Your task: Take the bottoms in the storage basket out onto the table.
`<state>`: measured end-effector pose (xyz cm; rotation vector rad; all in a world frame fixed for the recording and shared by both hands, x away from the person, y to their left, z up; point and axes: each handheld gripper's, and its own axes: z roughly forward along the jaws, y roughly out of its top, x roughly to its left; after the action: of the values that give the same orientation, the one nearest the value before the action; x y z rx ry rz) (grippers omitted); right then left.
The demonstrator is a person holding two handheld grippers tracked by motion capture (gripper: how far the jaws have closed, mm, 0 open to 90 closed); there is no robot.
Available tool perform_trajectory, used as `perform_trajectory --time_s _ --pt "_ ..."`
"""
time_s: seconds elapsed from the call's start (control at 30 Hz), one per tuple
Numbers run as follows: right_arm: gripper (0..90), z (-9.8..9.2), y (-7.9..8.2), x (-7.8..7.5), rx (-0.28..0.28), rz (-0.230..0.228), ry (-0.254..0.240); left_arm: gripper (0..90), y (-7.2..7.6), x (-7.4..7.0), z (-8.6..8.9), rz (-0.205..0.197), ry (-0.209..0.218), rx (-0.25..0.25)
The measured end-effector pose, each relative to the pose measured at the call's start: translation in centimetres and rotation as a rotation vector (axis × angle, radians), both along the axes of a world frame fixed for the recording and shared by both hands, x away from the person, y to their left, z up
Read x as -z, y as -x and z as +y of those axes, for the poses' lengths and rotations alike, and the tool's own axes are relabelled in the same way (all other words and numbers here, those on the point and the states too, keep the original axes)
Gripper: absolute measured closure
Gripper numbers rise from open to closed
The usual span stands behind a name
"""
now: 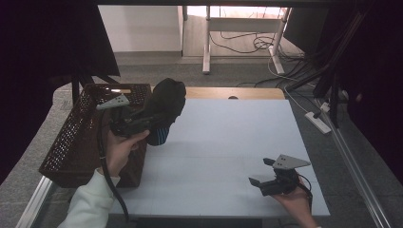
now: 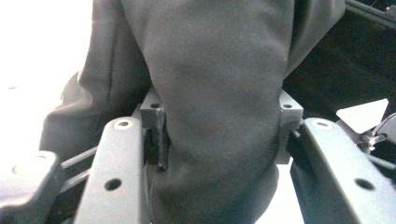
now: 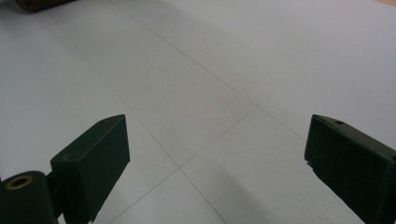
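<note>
A dark grey-black cloth hangs bunched above the table's left side, beside the basket, with a bluish ribbed edge at its bottom. My left gripper is shut on it. In the left gripper view the cloth fills the gap and both pads press into it where the left gripper closes. My right gripper rests low at the table's front right, jaws open and nothing between them. In its own view, the right gripper has bare white table between its fingers.
A dark brown perforated basket stands along the left edge of the white table; its corner shows in the right gripper view. Beyond the table are a white desk frame, floor cables and a power strip.
</note>
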<state>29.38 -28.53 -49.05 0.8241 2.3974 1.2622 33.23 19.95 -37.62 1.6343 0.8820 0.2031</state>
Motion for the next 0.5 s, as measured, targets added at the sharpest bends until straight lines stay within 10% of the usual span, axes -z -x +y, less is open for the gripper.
perform_trajectory --time_s 0.5 --pt "6.5 0.0 0.0 -0.1 -0.002 -0.002 -0.002 53.1 -0.3 1.1 -2.2 0.03 -0.046 0.046"
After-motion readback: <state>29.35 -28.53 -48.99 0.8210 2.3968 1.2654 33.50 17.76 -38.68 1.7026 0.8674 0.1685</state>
